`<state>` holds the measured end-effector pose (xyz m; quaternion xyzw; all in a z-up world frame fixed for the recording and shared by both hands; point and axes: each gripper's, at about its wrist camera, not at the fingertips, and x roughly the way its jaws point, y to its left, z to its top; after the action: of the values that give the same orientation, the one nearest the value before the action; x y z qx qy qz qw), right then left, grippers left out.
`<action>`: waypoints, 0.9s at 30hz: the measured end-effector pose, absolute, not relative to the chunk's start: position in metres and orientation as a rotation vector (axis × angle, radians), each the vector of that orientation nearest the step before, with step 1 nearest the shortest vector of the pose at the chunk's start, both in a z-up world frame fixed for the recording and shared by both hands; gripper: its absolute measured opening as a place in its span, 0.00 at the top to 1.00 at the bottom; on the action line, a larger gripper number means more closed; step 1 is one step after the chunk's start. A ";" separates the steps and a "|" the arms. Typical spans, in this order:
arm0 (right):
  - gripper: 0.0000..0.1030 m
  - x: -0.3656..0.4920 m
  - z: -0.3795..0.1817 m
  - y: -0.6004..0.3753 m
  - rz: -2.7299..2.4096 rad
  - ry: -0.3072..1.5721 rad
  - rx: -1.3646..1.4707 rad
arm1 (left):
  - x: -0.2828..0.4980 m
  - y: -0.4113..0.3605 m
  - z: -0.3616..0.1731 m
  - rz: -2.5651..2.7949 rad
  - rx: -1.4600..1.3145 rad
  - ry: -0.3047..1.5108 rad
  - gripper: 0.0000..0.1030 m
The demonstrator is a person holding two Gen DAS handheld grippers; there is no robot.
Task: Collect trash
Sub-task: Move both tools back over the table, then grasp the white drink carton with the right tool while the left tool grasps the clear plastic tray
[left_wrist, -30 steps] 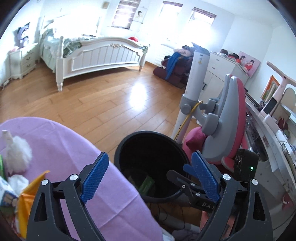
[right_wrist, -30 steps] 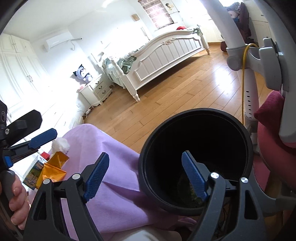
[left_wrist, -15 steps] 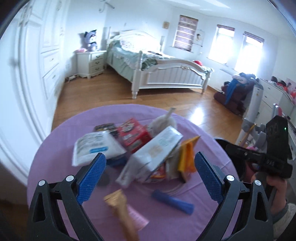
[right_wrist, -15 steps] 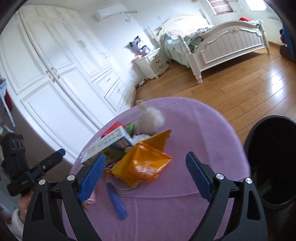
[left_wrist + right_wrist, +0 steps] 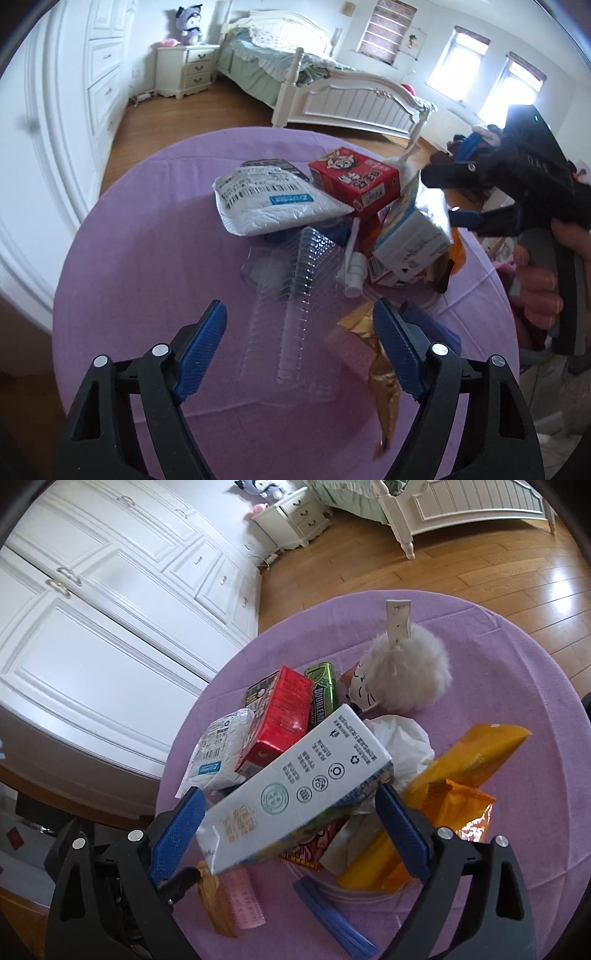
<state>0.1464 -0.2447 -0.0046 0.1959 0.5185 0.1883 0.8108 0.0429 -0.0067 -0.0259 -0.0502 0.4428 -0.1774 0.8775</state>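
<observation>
Left tongs [image 5: 299, 345]: jaws apart and closing, blue pads clear of everything, poised over a clear ribbed plastic clamshell container [image 5: 295, 295] lying flat on the round counter with purple cloth [image 5: 147, 258]. Container between the pads in view, not gripped. Just right of it, a crumpled gold foil wrapper [image 5: 382, 384], partly behind the right pad.

Right tongs [image 5: 291, 829]: jaws wide and opening, nothing held. White rectangular carton with printed recycling symbols [image 5: 295, 786] seen between the pads, tilted atop the pile, untouched. Near edge of the counter: a pink ribbed strip [image 5: 243, 901], a blue plastic stick [image 5: 332, 919].

Trash pile at mid-counter:
- Orange and yellow foil snack bags [image 5: 454, 786], right of the white carton.
- Crumpled white plastic bag [image 5: 402, 746], behind the carton.
- Red drink carton with printed cartoon faces [image 5: 354, 181], leaning against the white carton.
- White padded mailer pouch with barcode label [image 5: 269, 203], left of the red carton.
- Green chewing-gum pack [image 5: 323, 694], beside the red carton.
- White spray nozzle [image 5: 354, 266], touching the clamshell's far right edge.
- White fluffy pompom with paper tag [image 5: 406, 672], farthest item on the counter.

Beyond the counter: wooden floor [image 5: 207, 103], white bed frame [image 5: 354, 103], white nightstand [image 5: 186, 70], white wardrobe doors [image 5: 92, 609]. Right side of left view: right tongs held by a person's hand [image 5: 539, 280].
</observation>
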 end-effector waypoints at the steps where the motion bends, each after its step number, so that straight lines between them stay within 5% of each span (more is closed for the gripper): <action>1: 0.11 0.149 -0.004 -0.238 0.389 1.108 0.384 | 0.045 -0.008 -0.029 -0.365 -0.085 0.924 0.24; 5: 0.12 0.147 -0.002 -0.219 0.369 1.098 0.248 | 0.050 -0.016 -0.032 -0.348 -0.016 0.925 0.30; 9: 0.37 0.136 -0.004 -0.211 0.355 1.083 0.125 | 0.049 -0.014 -0.035 -0.331 0.001 0.925 0.49; 14: 0.60 0.119 -0.002 -0.218 0.379 1.037 0.119 | 0.044 -0.006 -0.033 -0.339 -0.043 0.893 0.59; 27: 0.61 0.069 0.059 -0.264 0.446 0.583 0.230 | 0.013 -0.029 0.051 -0.379 -0.103 0.629 0.60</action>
<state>0.0693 -0.2637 0.0591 0.1122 0.2846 0.2173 0.9269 0.0130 -0.0289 0.0515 -0.0503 0.3073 -0.1853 0.9320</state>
